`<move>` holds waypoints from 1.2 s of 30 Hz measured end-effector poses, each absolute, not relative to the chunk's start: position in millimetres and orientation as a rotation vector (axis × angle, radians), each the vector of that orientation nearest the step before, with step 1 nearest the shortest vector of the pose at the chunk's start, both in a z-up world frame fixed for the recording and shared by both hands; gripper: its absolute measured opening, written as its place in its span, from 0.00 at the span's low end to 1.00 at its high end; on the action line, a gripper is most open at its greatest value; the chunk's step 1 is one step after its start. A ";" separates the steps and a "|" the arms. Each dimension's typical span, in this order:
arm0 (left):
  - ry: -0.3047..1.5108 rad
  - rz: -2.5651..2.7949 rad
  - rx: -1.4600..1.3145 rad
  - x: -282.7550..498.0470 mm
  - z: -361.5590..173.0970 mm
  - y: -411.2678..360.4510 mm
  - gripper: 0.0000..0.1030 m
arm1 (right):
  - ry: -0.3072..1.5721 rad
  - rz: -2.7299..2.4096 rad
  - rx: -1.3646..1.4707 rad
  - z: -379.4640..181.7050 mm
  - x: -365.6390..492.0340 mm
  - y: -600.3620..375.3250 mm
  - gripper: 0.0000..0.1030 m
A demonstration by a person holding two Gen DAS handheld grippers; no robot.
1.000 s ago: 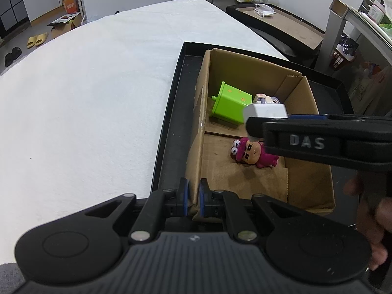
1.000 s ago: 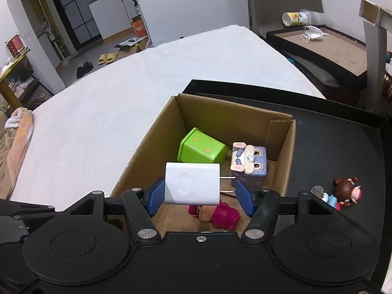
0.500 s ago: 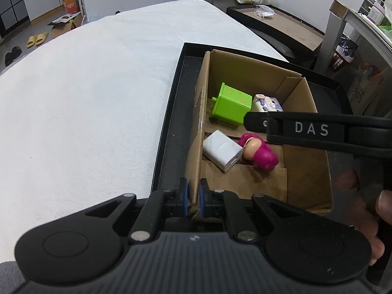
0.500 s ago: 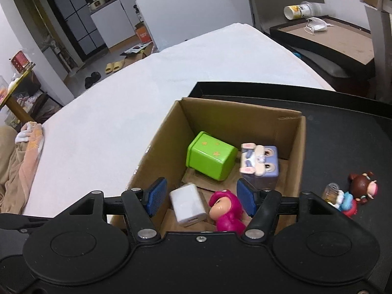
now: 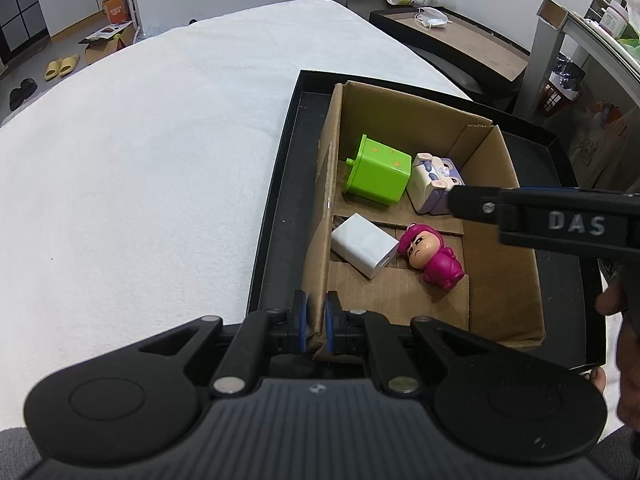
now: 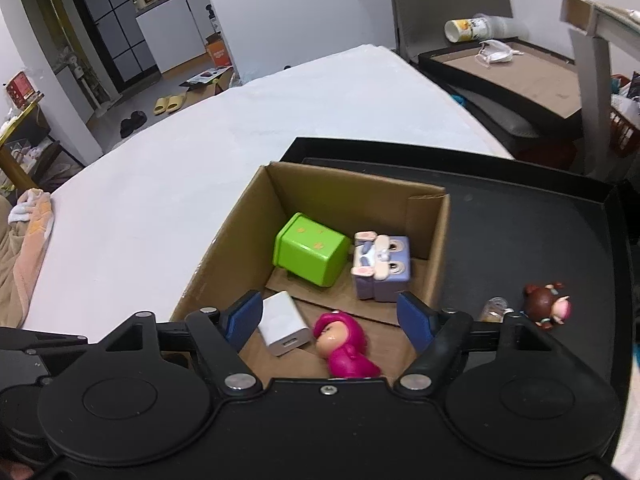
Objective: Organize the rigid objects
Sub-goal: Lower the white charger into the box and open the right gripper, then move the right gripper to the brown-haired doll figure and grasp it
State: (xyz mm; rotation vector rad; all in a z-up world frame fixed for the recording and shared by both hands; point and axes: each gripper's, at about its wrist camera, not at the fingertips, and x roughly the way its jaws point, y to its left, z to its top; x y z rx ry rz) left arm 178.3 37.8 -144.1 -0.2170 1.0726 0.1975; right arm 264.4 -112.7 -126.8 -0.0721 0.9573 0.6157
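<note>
Over box (image 6: 436, 240), right claw (image 6: 330, 314) (agape)

**Room and background, both wrist views**

White cloth-covered table (image 5: 140, 152) is filling the space ahead and left of the tongs. Far ahead, plain white wall (image 6: 300, 8) is rising behind it. Far left, dark-framed glass partition (image 6: 112, 32) is standing beside white cabinets (image 6: 180, 20). Grey floor (image 6: 168, 84) is carrying yellow slippers (image 6: 170, 103), black slippers (image 6: 132, 123) and an orange carton (image 6: 218, 52). Ahead right, a second black tray (image 6: 512, 76) is holding a tipped paper cup (image 6: 464, 28) and a face mask (image 6: 496, 50). Light is looking even, diffuse.
</note>
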 end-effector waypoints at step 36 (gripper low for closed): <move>1.074 0.235 -0.136 181.1 -144.5 23.6 0.08 | 0.943 0.295 0.057 -134.8 323.7 -221.4 0.81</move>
